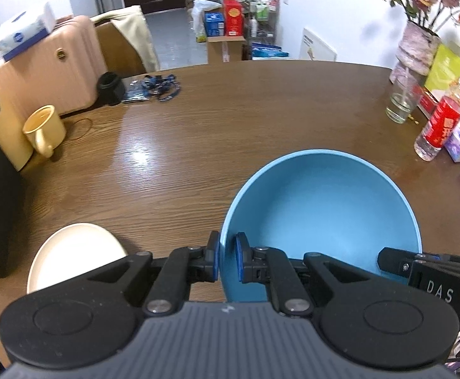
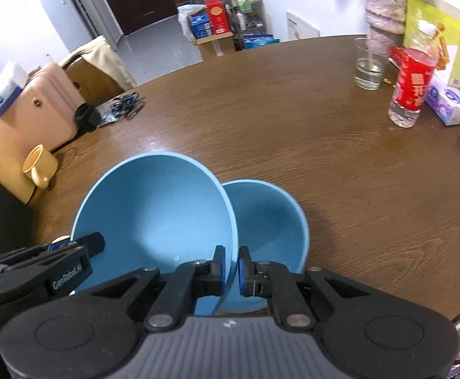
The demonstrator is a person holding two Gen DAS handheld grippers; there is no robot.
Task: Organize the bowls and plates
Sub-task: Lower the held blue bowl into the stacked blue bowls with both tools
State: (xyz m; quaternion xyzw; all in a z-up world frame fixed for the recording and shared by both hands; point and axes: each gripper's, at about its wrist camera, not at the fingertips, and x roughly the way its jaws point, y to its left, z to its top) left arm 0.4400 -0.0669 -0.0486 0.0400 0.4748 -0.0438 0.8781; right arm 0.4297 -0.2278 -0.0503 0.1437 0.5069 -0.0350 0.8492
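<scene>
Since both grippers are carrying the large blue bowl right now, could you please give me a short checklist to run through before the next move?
1. Left gripper pinched on the large blue bowl rim: ok.
2. Right gripper pinched on the opposite rim: ok.
3. Large bowl empty: ok.
4. Small blue bowl upright and empty, beside the large bowl: ok.
5. Cream plate clear of the bowl: ok.
6. Large bowl lifted off the table: cannot tell.
</scene>
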